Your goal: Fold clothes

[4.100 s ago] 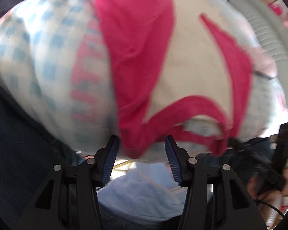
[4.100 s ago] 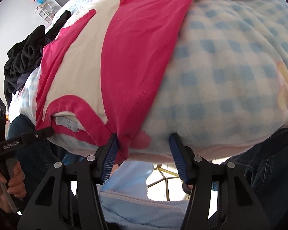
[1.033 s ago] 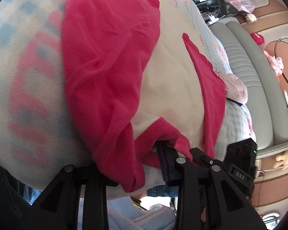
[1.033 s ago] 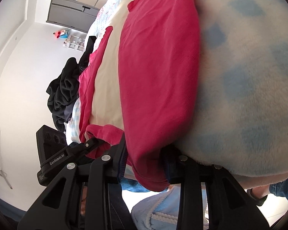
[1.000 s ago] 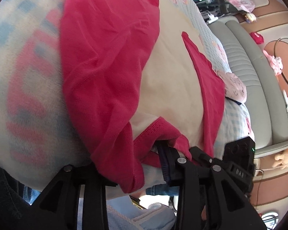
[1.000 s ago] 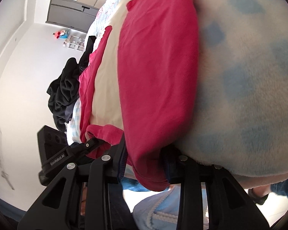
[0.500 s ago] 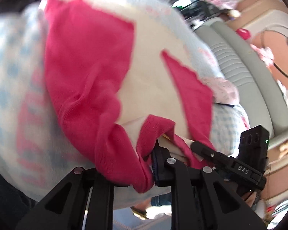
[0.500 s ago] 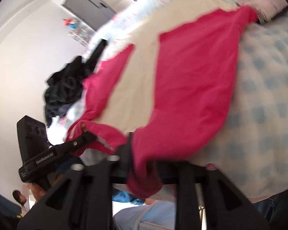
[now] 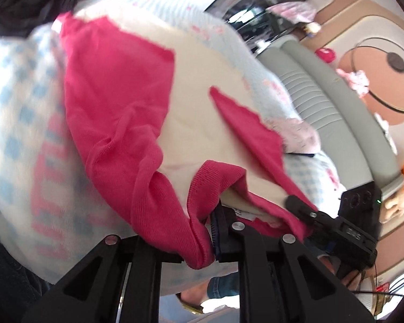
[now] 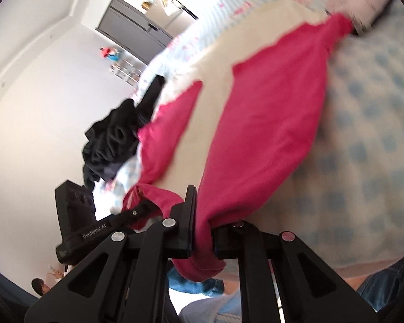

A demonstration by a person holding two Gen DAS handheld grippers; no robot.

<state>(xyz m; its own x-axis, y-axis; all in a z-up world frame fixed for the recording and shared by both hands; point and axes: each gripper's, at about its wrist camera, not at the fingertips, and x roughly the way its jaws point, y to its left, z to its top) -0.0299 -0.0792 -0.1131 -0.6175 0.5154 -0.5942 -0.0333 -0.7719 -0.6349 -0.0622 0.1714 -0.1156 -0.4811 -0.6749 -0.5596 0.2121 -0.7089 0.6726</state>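
- The pink and cream top (image 9: 126,86) lies spread on a bed covered by a blue-checked fleece blanket (image 9: 16,99), with its near edge lifted off the blanket at two places.
- The left gripper (image 9: 202,239) pinches a bunched fold of the top's pink fabric near the ribbed neckline; its fingers (image 9: 220,231) are closing on the cloth, and the left finger is hidden under the fabric.
- In the left wrist view the right gripper (image 9: 299,207) shows at lower right, its black body reaching in to the same near edge of the top.
- The right gripper (image 10: 204,231) has its fingers (image 10: 188,215) pressed together on the pink sleeve fabric, which hangs in a gathered lump below them.
- In the right wrist view the left gripper (image 10: 137,210) appears at lower left, its tip buried in the pink neckline fabric.
- The top's cream panel (image 10: 210,102) runs up the middle between two pink sections, the far ends reaching toward a pale pink printed cloth (image 10: 363,2) at the head of the bed.
- A heap of black clothing (image 10: 113,140) sits on the far left side of the bed, touching the top's pink edge.
- A grey padded headboard (image 9: 323,102) runs along the right side in the left wrist view.
- Both pictures are blurred.
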